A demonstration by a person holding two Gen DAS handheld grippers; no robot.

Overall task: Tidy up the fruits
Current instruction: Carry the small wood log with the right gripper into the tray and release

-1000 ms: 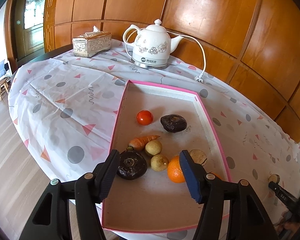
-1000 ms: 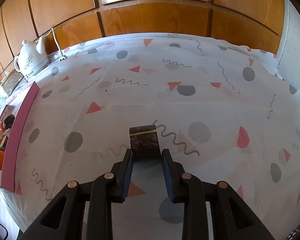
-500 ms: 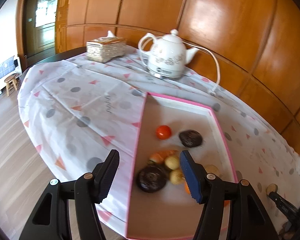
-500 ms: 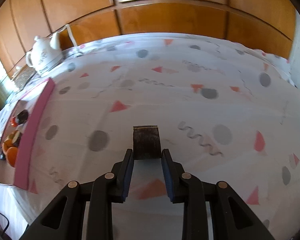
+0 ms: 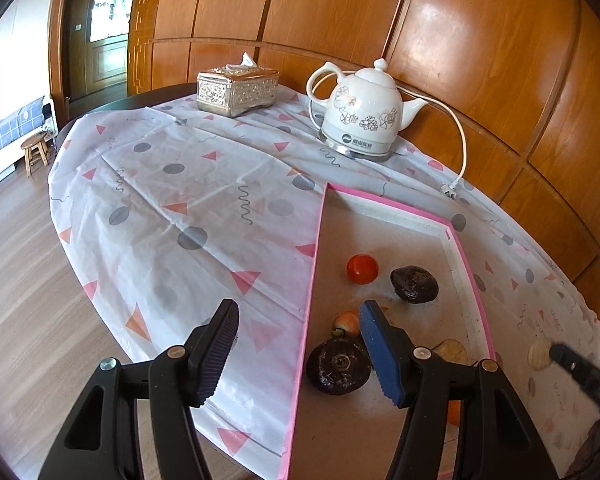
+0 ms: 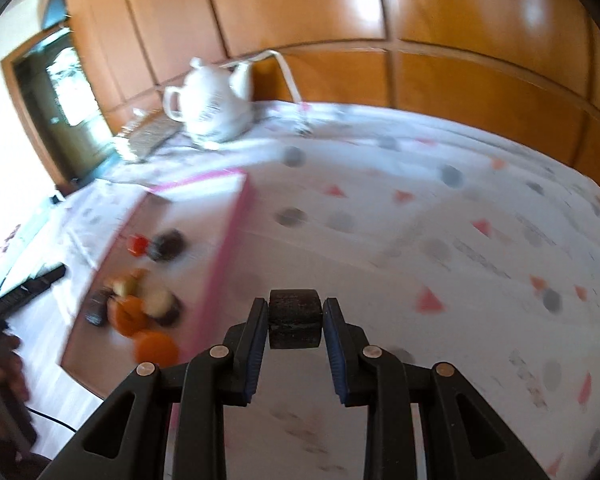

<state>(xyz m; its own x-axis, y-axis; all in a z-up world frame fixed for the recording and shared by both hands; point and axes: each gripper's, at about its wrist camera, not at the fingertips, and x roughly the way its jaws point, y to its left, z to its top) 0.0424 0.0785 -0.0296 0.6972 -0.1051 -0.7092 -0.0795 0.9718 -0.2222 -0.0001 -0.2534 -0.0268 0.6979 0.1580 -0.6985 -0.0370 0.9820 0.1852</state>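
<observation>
Pink-rimmed and shallow, the tray [image 5: 315, 264] sat on the worktop [image 5: 188, 208] with most of the produce already lying in it — a small red tomato [image 5: 362, 268], a dark wrinkled fruit [image 5: 414, 284] beside it, a big dark round one [image 5: 339, 366] near the front edge, and a bit of carrot [image 5: 347, 323] half hidden behind a fingertip. From the right-hand view, badly blurred, I could also make out two oranges [image 6: 156, 346] and some pale pieces bunched at the tray's near end.

One piece was not yet in: the right gripper [image 6: 295, 320] had its jaws clamped on a dark, squat, drum-shaped fruit [image 6: 295, 318], held up over the patterned cloth just outside the tray's pink wall [image 6: 224, 256]. The left gripper [image 5: 296, 340] hung empty with its jaws well apart, straddling the tray's near-left rim.

By my reckoning the job was nearly finished — that held fruit needed carrying across the wall and setting down among the others. Out on the cloth past the tray's far side lay a small pale round thing [image 5: 539, 354]; whether it was fruit, I could not tell.
</observation>
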